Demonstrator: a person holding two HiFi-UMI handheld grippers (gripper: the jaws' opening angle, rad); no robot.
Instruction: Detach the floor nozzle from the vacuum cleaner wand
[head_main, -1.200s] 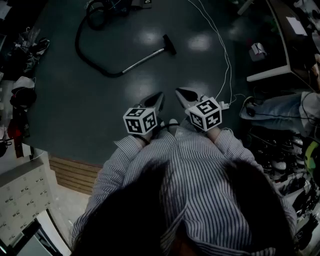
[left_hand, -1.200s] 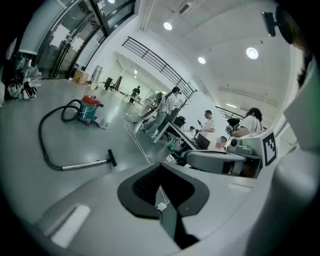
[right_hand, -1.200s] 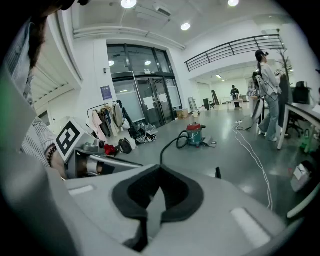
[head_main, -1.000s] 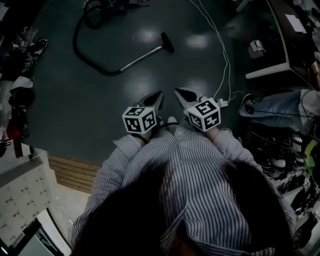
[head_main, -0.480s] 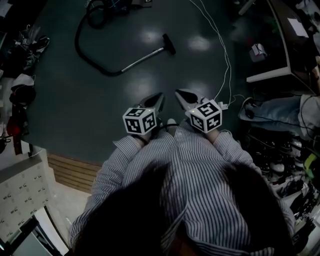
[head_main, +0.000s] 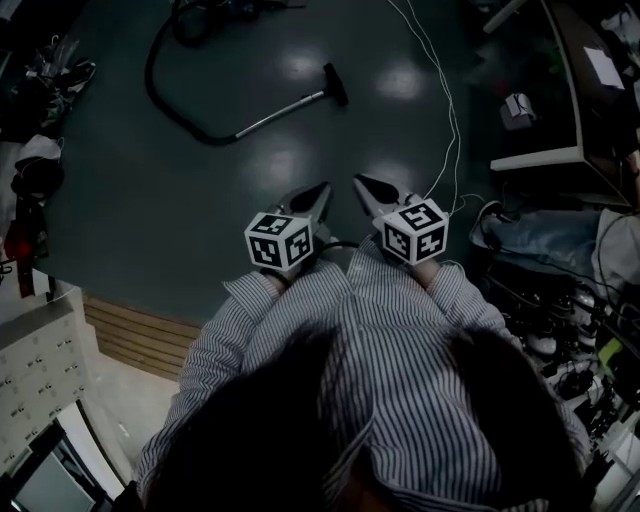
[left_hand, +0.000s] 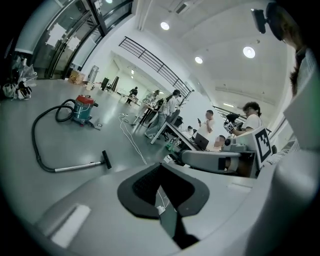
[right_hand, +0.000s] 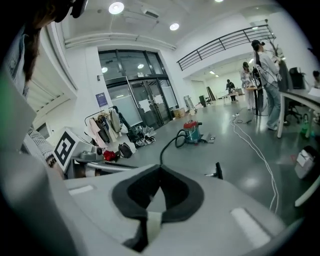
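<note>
The black floor nozzle (head_main: 335, 84) lies on the dark floor, still joined to the metal wand (head_main: 275, 115), which runs into a black hose (head_main: 160, 95). Both grippers hang in the air well short of it, in front of the person's striped shirt. The left gripper (head_main: 322, 190) and the right gripper (head_main: 360, 182) are shut and hold nothing. The left gripper view shows the nozzle (left_hand: 106, 159), the wand (left_hand: 75, 167) and the vacuum body (left_hand: 82, 109) beyond the closed left gripper (left_hand: 160, 167). The right gripper view shows the nozzle (right_hand: 218, 170) and the vacuum body (right_hand: 192, 132) past the right gripper (right_hand: 160, 169).
White cables (head_main: 447, 110) trail across the floor right of the nozzle. A desk (head_main: 545, 155) and a small white box (head_main: 516, 108) stand at the right. Bags and shoes (head_main: 35, 170) line the left edge. People (left_hand: 210, 127) stand at distant tables.
Both shut grippers have edged a little forward with the person, and the floor has slid slightly in the head view. The nozzle, wand and hose lie where they were.
</note>
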